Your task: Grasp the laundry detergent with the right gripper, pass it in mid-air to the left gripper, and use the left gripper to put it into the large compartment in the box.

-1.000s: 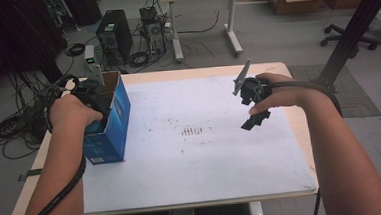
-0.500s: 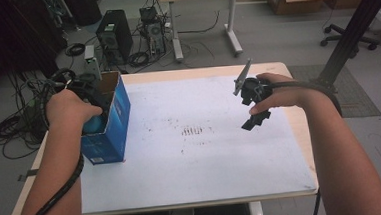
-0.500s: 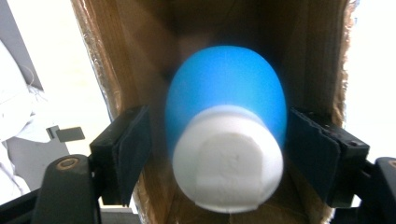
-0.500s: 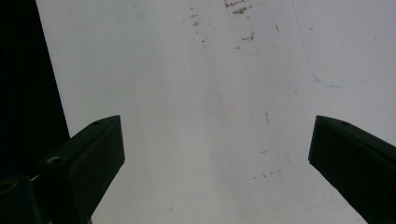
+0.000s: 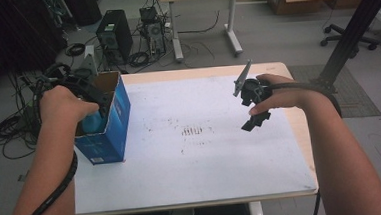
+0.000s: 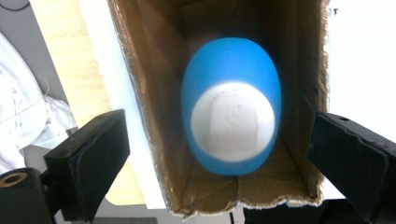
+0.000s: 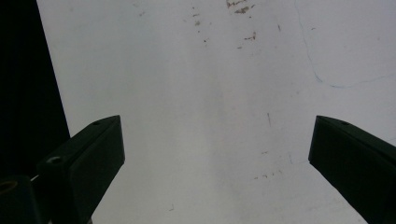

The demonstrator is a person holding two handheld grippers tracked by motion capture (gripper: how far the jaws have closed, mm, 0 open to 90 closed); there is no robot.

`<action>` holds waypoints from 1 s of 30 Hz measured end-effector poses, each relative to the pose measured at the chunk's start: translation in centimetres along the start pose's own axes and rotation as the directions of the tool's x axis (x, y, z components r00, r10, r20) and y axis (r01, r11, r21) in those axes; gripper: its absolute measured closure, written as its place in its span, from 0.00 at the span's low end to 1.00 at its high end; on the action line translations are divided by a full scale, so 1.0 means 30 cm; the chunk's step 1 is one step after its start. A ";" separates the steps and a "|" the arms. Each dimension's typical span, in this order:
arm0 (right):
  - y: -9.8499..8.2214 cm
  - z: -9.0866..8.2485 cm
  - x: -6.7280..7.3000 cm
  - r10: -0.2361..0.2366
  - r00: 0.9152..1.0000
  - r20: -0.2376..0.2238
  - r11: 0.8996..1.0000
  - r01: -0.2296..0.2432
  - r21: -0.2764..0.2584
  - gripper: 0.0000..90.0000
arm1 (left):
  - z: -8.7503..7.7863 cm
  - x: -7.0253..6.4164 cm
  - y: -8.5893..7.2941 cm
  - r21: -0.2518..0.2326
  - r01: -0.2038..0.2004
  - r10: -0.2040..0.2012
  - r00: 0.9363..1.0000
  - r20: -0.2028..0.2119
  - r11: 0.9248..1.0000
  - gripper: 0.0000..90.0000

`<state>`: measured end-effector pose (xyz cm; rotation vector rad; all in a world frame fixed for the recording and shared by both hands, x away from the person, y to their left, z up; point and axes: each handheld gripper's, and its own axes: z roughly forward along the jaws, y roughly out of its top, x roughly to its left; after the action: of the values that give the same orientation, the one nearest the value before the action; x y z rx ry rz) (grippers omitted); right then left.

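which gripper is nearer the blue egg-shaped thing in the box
Left. The left gripper hangs open right above the blue egg in the cardboard box; the right gripper hovers far across the table.

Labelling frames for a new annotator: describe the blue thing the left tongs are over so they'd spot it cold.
Start at the white table and go to its left edge, where an open blue cardboard box stands. Inside it, below the open left tongs, lies a blue egg-shaped object with a round white patch, the one thing in the box.
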<state>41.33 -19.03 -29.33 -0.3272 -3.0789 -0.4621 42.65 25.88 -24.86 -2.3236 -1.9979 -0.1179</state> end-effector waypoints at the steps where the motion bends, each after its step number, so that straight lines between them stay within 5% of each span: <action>1: 0.000 0.000 0.000 0.000 1.000 0.000 1.000 0.000 0.000 0.04 | 0.000 0.000 0.000 0.000 0.000 0.000 1.000 0.000 1.000 0.06; 9: 0.000 -0.009 0.011 0.000 1.000 0.007 1.000 0.000 -0.002 0.04 | -0.052 -0.013 -0.016 -0.032 -0.019 0.019 1.000 -0.011 0.999 0.00; 17: -0.013 -0.018 0.019 -0.002 1.000 0.018 1.000 0.002 -0.008 0.04 | -0.142 -0.084 -0.027 -0.058 -0.121 0.117 0.990 -0.075 0.991 0.00; 19: -0.017 -0.021 0.021 -0.004 1.000 0.021 1.000 0.004 -0.007 0.04 | -0.177 -0.118 -0.025 -0.069 -0.184 0.176 0.979 -0.103 0.981 0.00; 21: -0.021 -0.023 0.024 -0.003 1.000 0.023 1.000 0.003 -0.007 0.04 | -0.210 -0.157 -0.021 -0.085 -0.263 0.252 0.960 -0.119 0.961 0.00; 22: -0.021 -0.023 0.024 -0.003 1.000 0.023 1.000 0.003 -0.007 0.04 | -0.210 -0.157 -0.021 -0.085 -0.263 0.252 0.960 -0.119 0.961 0.00; 23: -0.025 -0.026 0.027 -0.004 1.000 0.025 1.000 0.004 -0.006 0.04 | -0.238 -0.186 -0.020 -0.103 -0.329 0.317 0.941 -0.119 0.939 0.00; 24: -0.027 -0.025 0.031 -0.007 1.000 0.026 1.000 0.007 -0.004 0.04 | -0.251 -0.198 -0.019 -0.108 -0.352 0.339 0.933 -0.122 0.930 0.00; 25: -0.027 -0.025 0.031 -0.007 1.000 0.026 1.000 0.007 -0.004 0.04 | -0.251 -0.198 -0.019 -0.108 -0.352 0.339 0.933 -0.122 0.930 0.00; 27: -0.029 -0.025 0.042 -0.017 1.000 0.025 1.000 0.017 0.005 0.04 | -0.292 -0.228 -0.022 -0.155 -0.417 0.401 0.907 -0.125 0.896 0.00; 28: -0.029 -0.025 0.042 -0.017 1.000 0.025 1.000 0.017 0.005 0.04 | -0.292 -0.228 -0.022 -0.155 -0.417 0.401 0.907 -0.125 0.896 0.00; 29: -0.029 -0.024 0.046 -0.020 0.999 0.025 1.000 0.020 0.009 0.04 | -0.307 -0.239 -0.023 -0.168 -0.430 0.414 0.902 -0.122 0.887 0.00; 30: -0.028 -0.024 0.050 -0.032 0.999 0.029 0.999 0.031 0.020 0.04 | -0.322 -0.254 -0.023 -0.174 -0.458 0.441 0.888 -0.128 0.872 0.00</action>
<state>39.66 -19.73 -28.83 -0.2879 -3.1190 -0.4313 40.74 17.47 -16.08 -2.7872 -1.4095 -0.3943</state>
